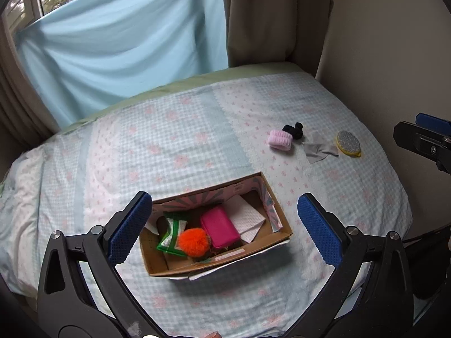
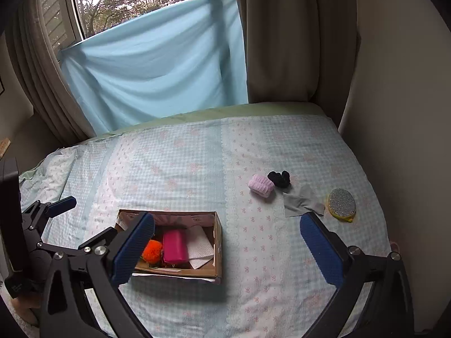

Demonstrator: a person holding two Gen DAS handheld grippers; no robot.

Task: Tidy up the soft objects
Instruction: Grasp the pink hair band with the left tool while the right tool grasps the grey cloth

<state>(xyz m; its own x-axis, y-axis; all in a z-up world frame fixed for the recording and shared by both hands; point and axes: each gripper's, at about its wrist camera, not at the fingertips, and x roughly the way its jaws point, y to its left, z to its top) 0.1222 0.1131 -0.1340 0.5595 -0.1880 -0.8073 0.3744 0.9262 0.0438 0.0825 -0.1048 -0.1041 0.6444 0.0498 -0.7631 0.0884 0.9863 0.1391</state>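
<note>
**Four in the box, four left on the bed**

While both grippers hang empty with jaws spread wide, the left gripper (image 1: 225, 228) sits above the one cardboard box (image 1: 277, 201) and the right gripper (image 2: 227, 249) hovers over the bedspread (image 2: 174, 163) between the box and the loose things. Inside the box lie four things: one orange pom-pom (image 1: 194, 241), one magenta pouch (image 1: 220, 226), one green packet (image 1: 172, 233) and one white tissue (image 1: 248, 219). Four more lie on the bed, well apart from the box: one pink wristband (image 2: 261, 185), touching one black scrunchie (image 2: 279, 178), one grey cloth (image 2: 301, 201), and one oval scrubber (image 2: 341, 205) just beside the cloth.
</note>
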